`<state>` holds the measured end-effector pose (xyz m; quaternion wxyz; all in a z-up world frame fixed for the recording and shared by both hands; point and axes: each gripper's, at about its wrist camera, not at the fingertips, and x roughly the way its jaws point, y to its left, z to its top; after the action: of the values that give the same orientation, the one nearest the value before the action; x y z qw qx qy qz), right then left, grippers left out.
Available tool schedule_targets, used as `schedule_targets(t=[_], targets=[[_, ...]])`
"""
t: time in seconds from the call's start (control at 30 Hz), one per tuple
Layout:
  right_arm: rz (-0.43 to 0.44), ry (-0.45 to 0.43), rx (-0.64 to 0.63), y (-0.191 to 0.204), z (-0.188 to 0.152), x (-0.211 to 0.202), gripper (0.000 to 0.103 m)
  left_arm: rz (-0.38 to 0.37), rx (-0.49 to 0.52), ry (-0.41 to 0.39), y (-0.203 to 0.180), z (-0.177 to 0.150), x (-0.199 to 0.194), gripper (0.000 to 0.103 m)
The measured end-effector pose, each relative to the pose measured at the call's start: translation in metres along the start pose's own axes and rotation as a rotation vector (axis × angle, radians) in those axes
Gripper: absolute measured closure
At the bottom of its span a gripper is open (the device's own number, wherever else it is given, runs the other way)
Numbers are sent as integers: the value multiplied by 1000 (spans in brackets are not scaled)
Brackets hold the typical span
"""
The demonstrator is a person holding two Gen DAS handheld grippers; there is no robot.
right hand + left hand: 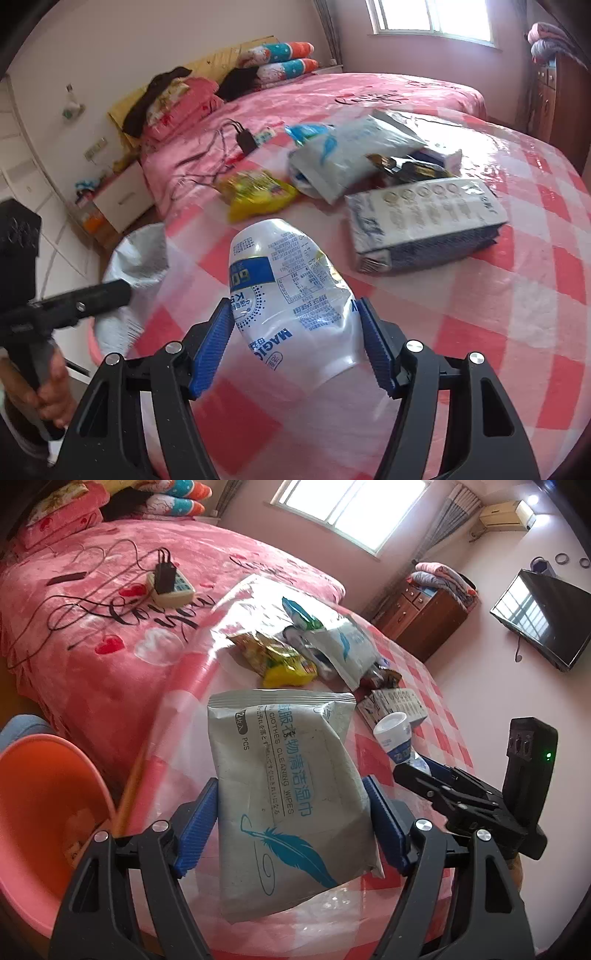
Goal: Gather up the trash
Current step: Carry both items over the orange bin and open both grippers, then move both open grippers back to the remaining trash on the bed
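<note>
Left wrist view: left gripper (291, 827) jaws clamp the wipes pack (288, 794) above the desk (436, 701). Right gripper (295, 343) jaws clamp a white bottle (291, 295).

Grey wipes pack (291, 794) lifted; crumpled white cup (291, 295) lifted

**Both grippers loaded, pitched downward over the table**

Left gripper (291, 823): blue pads clamped on both long sides of a grey wipes pack (288, 786), which hangs between them. Right gripper (295, 343): pads pressing the flanks of a crumpled white bottle (291, 291), denting it. A hand (40, 387) wraps the left gripper's handle at the right wrist view's lower left edge.
</note>
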<state>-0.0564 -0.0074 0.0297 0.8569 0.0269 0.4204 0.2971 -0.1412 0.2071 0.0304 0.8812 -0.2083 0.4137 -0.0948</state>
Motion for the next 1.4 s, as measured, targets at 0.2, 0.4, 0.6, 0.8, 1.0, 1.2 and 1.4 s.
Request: schedule_targets(t=[0.2, 0.4, 0.6, 0.8, 1.0, 1.2, 1.4], targets=[[95, -11, -17, 37, 11, -1, 35, 32, -28, -39, 24, 2, -20, 26], [228, 1, -47, 86, 23, 9, 35, 110, -89, -75, 66, 0, -45, 26], [342, 52, -83, 139, 32, 36, 35, 194, -173, -86, 112, -10, -63, 26], [417, 90, -121, 185, 30, 57, 34, 280, -248, -89, 148, -20, -70, 23], [461, 109, -83, 200, 24, 69, 17, 382, -347, -71, 188, -34, -76, 18], [397, 41, -20, 167, 25, 49, 15, 405, -357, -84, 193, -35, -81, 17], [306, -22, 6, 131, 17, 29, 15, 371, -332, -86, 178, -32, -80, 17]])
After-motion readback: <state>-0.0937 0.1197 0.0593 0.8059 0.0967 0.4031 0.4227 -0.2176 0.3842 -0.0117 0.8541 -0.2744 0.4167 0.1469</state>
